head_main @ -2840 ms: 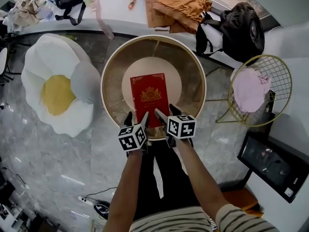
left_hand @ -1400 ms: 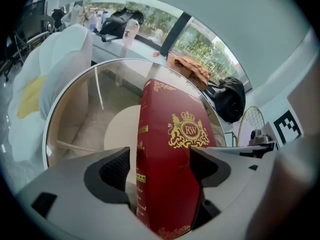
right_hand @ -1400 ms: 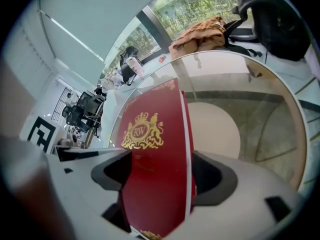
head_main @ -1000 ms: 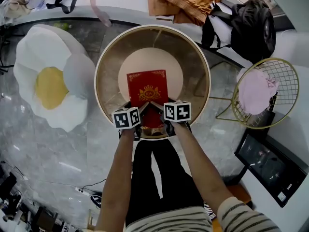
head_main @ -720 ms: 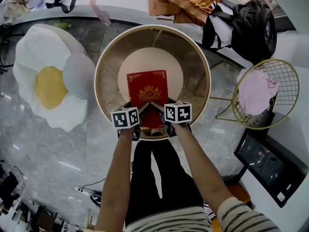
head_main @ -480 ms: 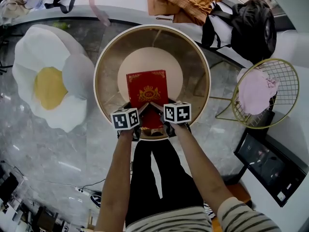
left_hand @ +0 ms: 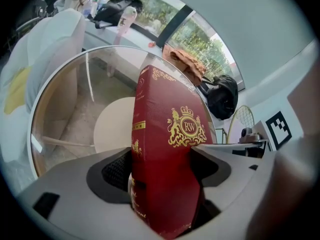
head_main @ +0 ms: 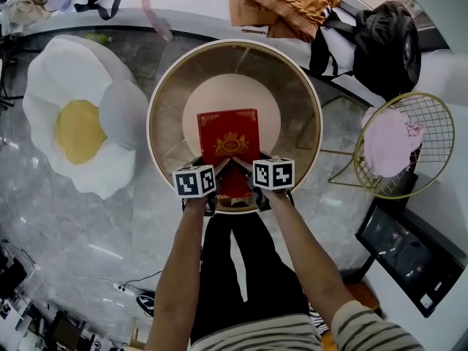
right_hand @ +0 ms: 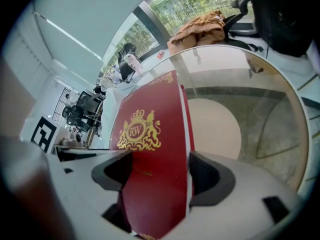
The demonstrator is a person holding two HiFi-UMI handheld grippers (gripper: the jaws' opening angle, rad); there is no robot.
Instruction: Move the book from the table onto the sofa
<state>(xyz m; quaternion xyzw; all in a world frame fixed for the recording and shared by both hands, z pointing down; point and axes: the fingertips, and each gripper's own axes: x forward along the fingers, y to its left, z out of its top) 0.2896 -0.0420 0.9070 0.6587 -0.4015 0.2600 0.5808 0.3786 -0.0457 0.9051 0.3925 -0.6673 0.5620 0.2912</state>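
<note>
Clamping red book (head_main: 231,134) — left tool (head_main: 218,171), right tool (head_main: 244,169) — round glass table (head_main: 294,86).

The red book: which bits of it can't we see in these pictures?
- Near end of the book: head view, under the left gripper and right gripper.
- Gold spine print: left gripper view, too small, partly behind the jaws.
- Back cover: faces down, away from every view.

Round glass table (head_main: 170,101) with a thin gold rim, pale round base visible through the top. On the glass, a red book (head_main: 230,139) with a gold crest, lengthwise from the middle toward the near edge, ending just short of that edge.
</note>
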